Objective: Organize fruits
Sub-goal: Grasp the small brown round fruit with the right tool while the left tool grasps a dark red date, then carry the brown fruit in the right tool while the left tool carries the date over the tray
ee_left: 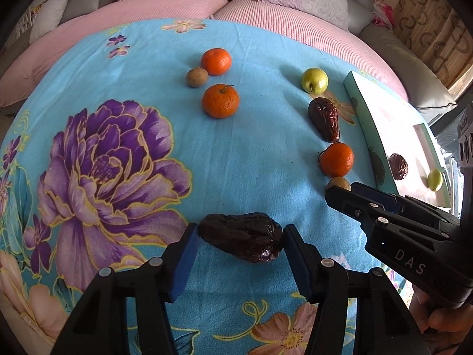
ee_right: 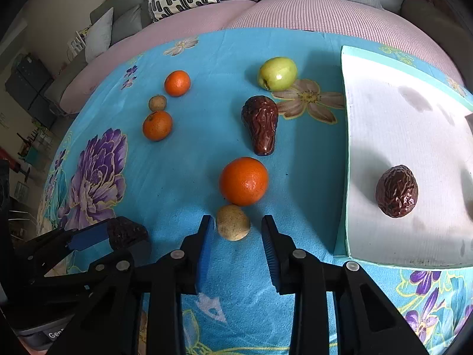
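The left tongs are spread around a dark wrinkled date lying on the blue flowered cloth; the right blue pad touches the date's end, while the left pad stands just off it, so the fruit is framed rather than pinched. The right tongs are likewise spread, one pad on each side of a small brown fruit that rests on the cloth with neither pad touching it.

Taking the white tray with its pale green rim as the landmark: inside it lies a second date, and the left wrist view shows a small green fruit in it too. Just beside the tray's left edge sit a green apple, a third date and an orange, in a line running towards the small brown fruit. Well apart from the tray, farther left, two more oranges flank another small brown fruit. Pink cushions lie beyond the cloth.
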A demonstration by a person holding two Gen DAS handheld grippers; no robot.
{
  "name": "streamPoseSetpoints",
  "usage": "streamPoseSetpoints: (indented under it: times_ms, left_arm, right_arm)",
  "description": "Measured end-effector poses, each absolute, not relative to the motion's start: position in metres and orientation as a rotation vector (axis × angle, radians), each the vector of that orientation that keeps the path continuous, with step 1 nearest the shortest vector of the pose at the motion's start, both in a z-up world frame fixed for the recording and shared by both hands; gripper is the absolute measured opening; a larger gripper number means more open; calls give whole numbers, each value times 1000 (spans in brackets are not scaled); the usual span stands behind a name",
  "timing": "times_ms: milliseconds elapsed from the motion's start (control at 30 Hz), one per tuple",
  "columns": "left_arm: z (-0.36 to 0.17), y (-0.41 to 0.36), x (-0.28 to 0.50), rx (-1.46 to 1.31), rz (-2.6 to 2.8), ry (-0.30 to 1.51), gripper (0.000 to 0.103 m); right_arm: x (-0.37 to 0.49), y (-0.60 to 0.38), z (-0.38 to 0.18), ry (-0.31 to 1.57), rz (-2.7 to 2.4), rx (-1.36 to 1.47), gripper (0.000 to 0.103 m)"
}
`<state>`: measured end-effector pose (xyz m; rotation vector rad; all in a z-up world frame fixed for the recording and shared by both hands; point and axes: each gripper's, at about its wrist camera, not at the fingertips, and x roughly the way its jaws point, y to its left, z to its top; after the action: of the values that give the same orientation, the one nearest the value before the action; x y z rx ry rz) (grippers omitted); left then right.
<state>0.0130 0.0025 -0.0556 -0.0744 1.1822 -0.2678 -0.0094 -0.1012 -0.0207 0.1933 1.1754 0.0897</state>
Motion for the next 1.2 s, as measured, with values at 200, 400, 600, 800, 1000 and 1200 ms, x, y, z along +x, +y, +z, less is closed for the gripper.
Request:
streamPoseSetpoints:
  times_ms: [200,400,600,800,1000,1200]
  left_arm:
    - [-52,8,13,-96,-253,1170,61]
    - [-43,18,13,-116,-224,1127,61]
    - [-30,23,14,-129,-211,1082,60]
    - [-13,10,23,-121,-235,1051,60]
    - [4,-12,38,-83,-275,1025,60]
    - [25,-46,59,-53,-338,983,60]
  right_arm:
    - [-10,-99,-16,1163,104,185,24]
    - [-15,-106,4,1091,87,196,24]
    - [-17,-125,27,1009,18,205,24]
    - [-15,-157,46,939,-77,212,24]
    - [-11,-201,63,864,-221,219,24]
    - [-19,-254,64,854,-364,282,24]
